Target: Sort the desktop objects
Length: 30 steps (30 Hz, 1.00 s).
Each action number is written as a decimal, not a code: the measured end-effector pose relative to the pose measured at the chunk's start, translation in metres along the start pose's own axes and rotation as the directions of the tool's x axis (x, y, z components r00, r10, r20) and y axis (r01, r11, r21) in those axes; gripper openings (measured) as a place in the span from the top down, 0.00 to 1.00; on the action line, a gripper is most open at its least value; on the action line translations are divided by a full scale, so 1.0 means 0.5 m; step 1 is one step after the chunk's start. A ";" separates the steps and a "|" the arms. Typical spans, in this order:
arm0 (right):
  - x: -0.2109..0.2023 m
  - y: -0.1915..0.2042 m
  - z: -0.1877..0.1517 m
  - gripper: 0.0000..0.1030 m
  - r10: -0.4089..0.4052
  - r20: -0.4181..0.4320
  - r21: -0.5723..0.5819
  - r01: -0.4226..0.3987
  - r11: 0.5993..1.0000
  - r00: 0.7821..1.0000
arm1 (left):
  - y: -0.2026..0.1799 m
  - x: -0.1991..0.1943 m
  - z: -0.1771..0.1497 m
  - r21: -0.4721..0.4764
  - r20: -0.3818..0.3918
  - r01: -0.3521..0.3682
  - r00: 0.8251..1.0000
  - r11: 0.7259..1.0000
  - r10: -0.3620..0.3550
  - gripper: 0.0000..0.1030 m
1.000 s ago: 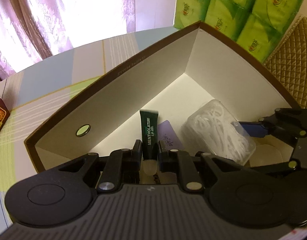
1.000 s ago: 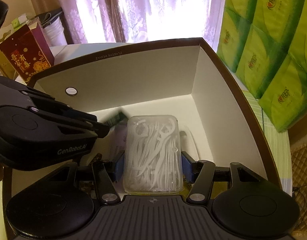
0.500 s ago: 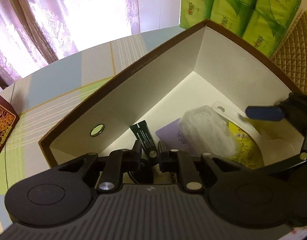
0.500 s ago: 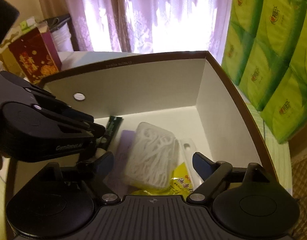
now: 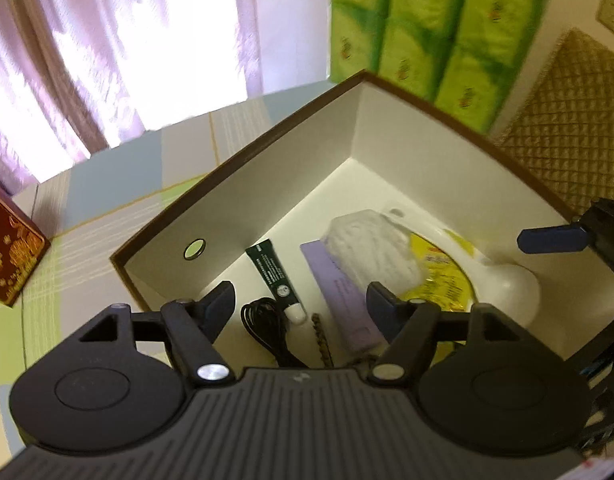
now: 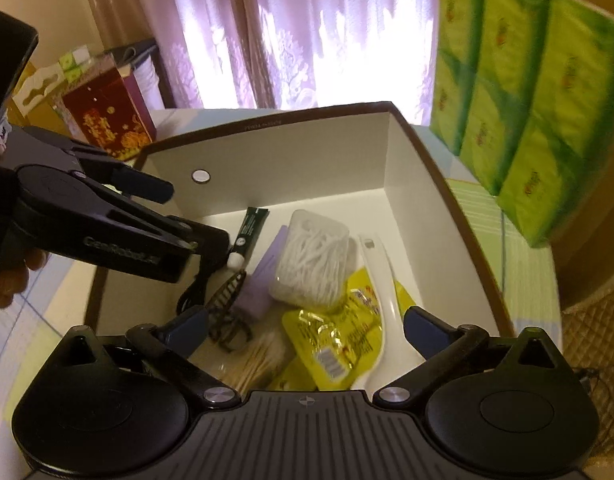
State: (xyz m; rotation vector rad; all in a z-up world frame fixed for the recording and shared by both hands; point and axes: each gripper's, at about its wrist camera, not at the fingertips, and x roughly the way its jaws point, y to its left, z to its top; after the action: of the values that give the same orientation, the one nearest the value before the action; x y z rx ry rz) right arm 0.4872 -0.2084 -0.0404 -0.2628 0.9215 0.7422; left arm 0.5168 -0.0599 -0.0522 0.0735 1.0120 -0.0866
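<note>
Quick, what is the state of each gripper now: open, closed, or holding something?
Left gripper: jaws opening, nothing held; the lip gel tube lies free in the box.
Right gripper: jaws opening, nothing held.

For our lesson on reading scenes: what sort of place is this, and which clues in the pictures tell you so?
Probably a room in a home. Lilac curtains cover a bright window, stacked green tissue packs stand beside the table, and the box holds household oddments such as a lip-gel tube.
</note>
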 end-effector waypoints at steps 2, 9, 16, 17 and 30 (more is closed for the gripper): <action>-0.023 0.007 -0.015 0.02 -0.020 0.014 -0.003 0.020 1.000 1.000 | -0.008 -0.029 -0.010 0.019 0.022 -0.004 1.000 1.000 0.004 0.25; -0.085 0.034 -0.078 0.02 -0.087 0.064 0.030 0.085 0.996 0.994 | -0.034 -0.115 -0.060 0.022 0.077 -0.007 0.997 1.000 0.005 0.15; -0.147 0.046 -0.119 0.02 -0.088 0.096 0.129 0.076 0.989 0.991 | -0.049 -0.197 -0.128 0.012 0.129 -0.048 0.991 0.999 0.046 0.15; -0.158 0.050 -0.126 0.02 -0.093 0.106 0.136 0.078 0.988 0.990 | -0.051 -0.207 -0.137 0.008 0.136 -0.055 0.989 0.998 0.054 0.15; -0.271 0.109 -0.197 0.02 -0.140 0.202 0.144 0.111 0.983 0.969 | -0.104 -0.332 -0.238 -0.039 0.213 -0.043 0.976 0.998 0.050 0.14</action>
State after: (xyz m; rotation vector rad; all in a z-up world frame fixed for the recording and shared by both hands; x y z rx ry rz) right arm 0.3364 -0.2820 0.0146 -0.1212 0.7406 0.5769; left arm 0.3234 -0.0933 0.0249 0.0550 0.7957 -0.0331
